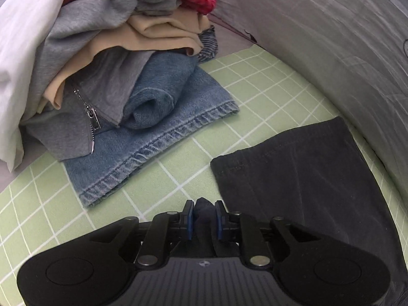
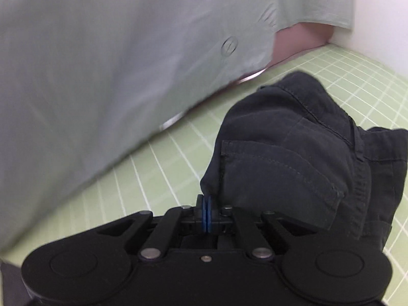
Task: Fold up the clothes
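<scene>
A pair of dark grey trousers (image 1: 301, 178) lies on the green grid mat (image 1: 255, 97), one leg end flat to the right of my left gripper (image 1: 204, 213). That gripper is shut on a bunched fold of the dark cloth, which fills the gap between its blue pads (image 1: 189, 214). In the right wrist view the trousers (image 2: 293, 158) are heaped up, with a back pocket and the waistband showing. My right gripper (image 2: 206, 205) is shut, its blue pads pressed together on a thin edge of the trousers at their lower left corner.
A pile of clothes stands at the back left: blue jeans (image 1: 153, 137), a grey zip top (image 1: 66, 127), beige (image 1: 158, 35), red (image 1: 201, 2) and white (image 1: 23, 38) pieces. A pale grey-green sheet (image 2: 114, 63) hangs along the mat's far side, and a white wall (image 2: 382, 20) closes the right.
</scene>
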`<state>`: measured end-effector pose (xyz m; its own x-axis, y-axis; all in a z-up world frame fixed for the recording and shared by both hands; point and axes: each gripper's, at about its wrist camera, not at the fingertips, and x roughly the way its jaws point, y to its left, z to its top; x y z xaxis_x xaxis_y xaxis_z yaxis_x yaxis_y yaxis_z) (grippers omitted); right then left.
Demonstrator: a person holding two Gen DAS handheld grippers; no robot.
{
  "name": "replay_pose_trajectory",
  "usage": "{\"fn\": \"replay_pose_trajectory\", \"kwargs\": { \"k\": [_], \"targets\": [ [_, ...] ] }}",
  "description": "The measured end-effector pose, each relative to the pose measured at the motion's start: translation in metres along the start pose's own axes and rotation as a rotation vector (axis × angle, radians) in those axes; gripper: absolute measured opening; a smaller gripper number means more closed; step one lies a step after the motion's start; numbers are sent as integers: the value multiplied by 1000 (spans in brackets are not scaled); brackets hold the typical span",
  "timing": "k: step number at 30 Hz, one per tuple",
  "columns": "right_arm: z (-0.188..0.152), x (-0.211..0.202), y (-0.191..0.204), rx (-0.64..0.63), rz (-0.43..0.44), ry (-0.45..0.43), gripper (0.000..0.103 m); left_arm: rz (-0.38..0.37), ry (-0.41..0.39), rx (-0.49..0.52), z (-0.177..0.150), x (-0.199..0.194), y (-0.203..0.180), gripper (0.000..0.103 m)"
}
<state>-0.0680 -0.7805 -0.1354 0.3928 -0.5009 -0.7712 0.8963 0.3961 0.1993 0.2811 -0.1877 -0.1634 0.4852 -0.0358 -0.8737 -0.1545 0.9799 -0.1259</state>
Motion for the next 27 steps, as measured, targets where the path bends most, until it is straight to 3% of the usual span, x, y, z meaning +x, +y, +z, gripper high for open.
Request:
{"fn": "replay_pose_trajectory", "kwargs": {
  "k": [3,5,9,17,19,27],
  "targets": [
    [-9,-5,4,-73,-9,9,5,-14,-19,25,-5,-13,10,26],
    [-11,-11,-1,-60,6,16,9,-9,-20,26,-10,-22,18,39],
    [-11,-22,-3,-36,31,21,22,-44,-27,-12,-21,-44,36,50],
    [-22,-48,2,-49,69,19,37,-108,-25,-134,-51,-80,66,52],
    [-24,-53,2,-34,89,23,48,-112,-25,-164,-58,-82,74,52],
    [-32,-56,5,-22,102,34,54,-173,-24,-275,-78,-79,103,54]
  ]
}}
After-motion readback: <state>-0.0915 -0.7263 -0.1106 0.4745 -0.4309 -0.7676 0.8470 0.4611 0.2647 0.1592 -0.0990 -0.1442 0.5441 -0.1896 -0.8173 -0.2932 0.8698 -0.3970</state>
